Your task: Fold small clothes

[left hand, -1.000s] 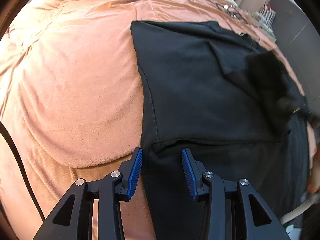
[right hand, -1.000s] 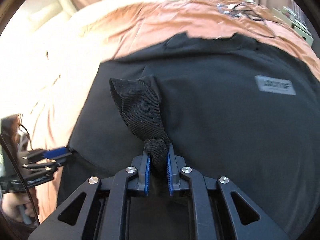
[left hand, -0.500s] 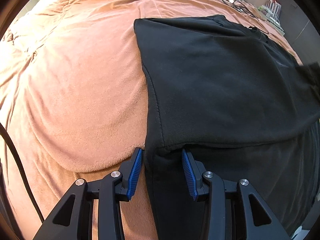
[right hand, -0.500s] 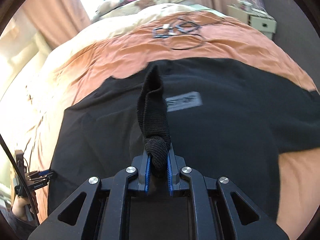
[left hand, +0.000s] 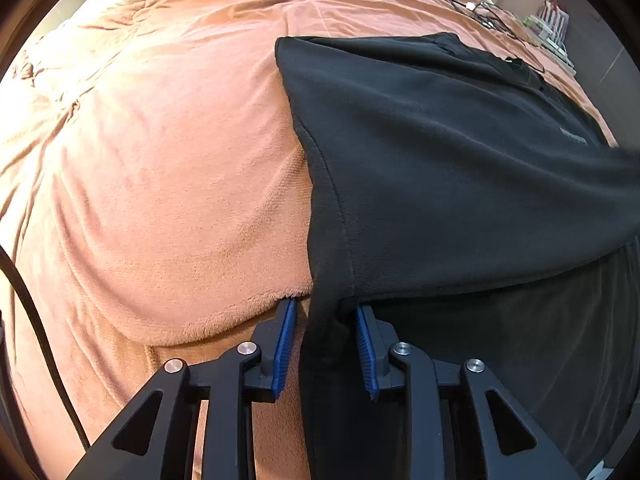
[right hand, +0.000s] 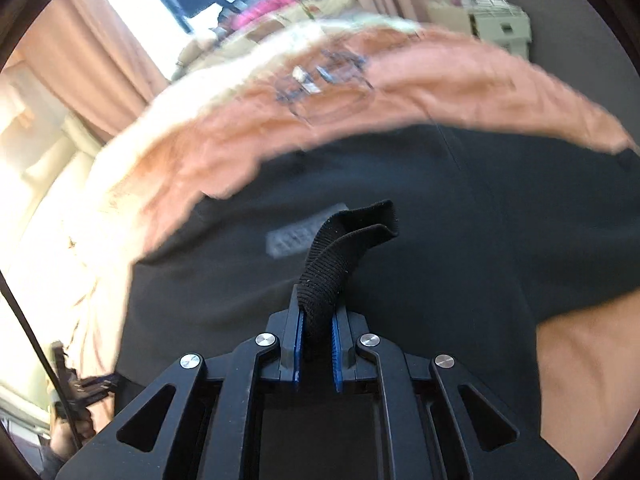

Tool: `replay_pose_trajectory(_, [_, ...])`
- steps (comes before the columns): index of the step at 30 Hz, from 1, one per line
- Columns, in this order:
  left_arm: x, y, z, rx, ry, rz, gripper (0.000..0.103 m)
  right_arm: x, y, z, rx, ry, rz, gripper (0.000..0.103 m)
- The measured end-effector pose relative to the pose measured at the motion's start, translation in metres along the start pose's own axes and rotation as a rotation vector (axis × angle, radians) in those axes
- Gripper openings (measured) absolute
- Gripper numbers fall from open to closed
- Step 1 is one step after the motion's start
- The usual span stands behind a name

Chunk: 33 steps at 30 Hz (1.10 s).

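A black sweatshirt lies spread on an orange blanket; it also fills the right wrist view, with a grey label. My left gripper is open, its blue pads either side of the garment's near corner, where the hem hangs over the bed edge. My right gripper is shut on the ribbed black cuff and holds it above the garment. The right wrist view is blurred.
Cables lie on the blanket at the far side. A pale cabinet and curtains stand beyond the bed. My left gripper and the hand holding it also show in the right wrist view, at the lower left.
My right gripper has carried the cuff across the sweatshirt to the right, unfolding the sleeve off the body. The left gripper has stayed open at the near corner.
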<state>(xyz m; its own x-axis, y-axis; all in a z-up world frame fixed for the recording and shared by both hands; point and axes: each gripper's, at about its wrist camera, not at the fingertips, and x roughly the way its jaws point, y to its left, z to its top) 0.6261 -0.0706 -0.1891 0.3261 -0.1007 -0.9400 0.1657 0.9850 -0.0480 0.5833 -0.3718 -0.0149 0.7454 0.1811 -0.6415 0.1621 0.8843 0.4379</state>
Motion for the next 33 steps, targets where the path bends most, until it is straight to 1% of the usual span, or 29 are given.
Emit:
replay_pose_trajectory(4, [0.001,0.003,-0.001,-0.015,-0.002,-0.009,0.03,-0.033,0.023,0.014,-0.054,-0.126,0.109,0.008])
replay_pose_trajectory(5, [0.001,0.003,-0.001,-0.015,-0.003,-0.009,0.03,-0.035,0.024,0.014,-0.071,-0.15,0.103,0.008])
replay_pose_trajectory(6, [0.001,0.002,-0.001,-0.013,-0.003,-0.008,0.03,-0.03,0.021,0.011,-0.084,-0.156,0.072,0.007])
replay_pose_trajectory(8, [0.0,0.001,-0.002,-0.007,-0.003,-0.002,0.03,-0.012,0.006,0.004,-0.063,-0.129,0.033,0.008])
replay_pose_trajectory(10, [0.0,0.002,-0.002,-0.009,0.0,-0.002,0.03,0.018,-0.018,-0.006,-0.01,-0.056,-0.011,0.008])
replay_pose_trajectory(12, [0.0,0.003,-0.001,-0.014,0.005,-0.006,0.03,0.05,-0.042,-0.019,0.035,0.041,-0.056,0.009])
replay_pose_trajectory(13, [0.0,0.003,-0.001,-0.014,0.006,-0.008,0.03,0.061,-0.05,-0.022,0.055,0.079,-0.085,0.01])
replay_pose_trajectory(15, [-0.001,0.006,0.0,-0.019,0.007,-0.012,0.03,0.07,-0.061,-0.025,0.083,0.099,-0.125,0.013])
replay_pose_trajectory(17, [-0.003,0.014,-0.001,-0.048,0.007,-0.021,0.031,0.068,-0.066,-0.022,0.09,0.092,-0.16,0.02])
replay_pose_trajectory(19, [-0.006,0.022,-0.002,-0.104,0.01,-0.066,0.031,0.059,-0.074,-0.017,0.107,0.084,-0.161,0.037])
replay_pose_trajectory(20, [-0.007,0.024,-0.004,-0.116,0.008,-0.077,0.031,0.053,-0.075,-0.015,0.106,0.072,-0.166,0.039])
replay_pose_trajectory(21, [-0.01,0.024,-0.005,-0.12,0.005,-0.082,0.031,0.048,-0.077,-0.015,0.101,0.058,-0.175,0.04])
replay_pose_trajectory(23, [-0.019,0.021,-0.008,-0.101,-0.005,-0.067,0.031,0.031,-0.086,-0.013,0.105,0.043,-0.171,0.04])
replay_pose_trajectory(24, [-0.024,0.02,-0.009,-0.095,-0.011,-0.064,0.031,0.023,-0.086,-0.02,0.113,0.037,-0.172,0.04])
replay_pose_trajectory(27, [-0.04,0.014,-0.011,-0.062,-0.043,-0.081,0.031,-0.003,-0.111,-0.026,0.142,0.012,-0.189,0.04])
replay_pose_trajectory(29, [-0.051,0.007,-0.009,-0.029,-0.064,-0.085,0.031,-0.017,-0.135,-0.03,0.183,-0.005,-0.2,0.04])
replay_pose_trajectory(31, [-0.057,-0.001,-0.004,-0.013,-0.082,-0.093,0.031,-0.044,-0.154,-0.043,0.236,-0.023,-0.203,0.04])
replay_pose_trajectory(33, [-0.059,-0.008,0.001,-0.009,-0.091,-0.107,0.031,-0.05,-0.177,-0.045,0.303,-0.037,-0.196,0.04])
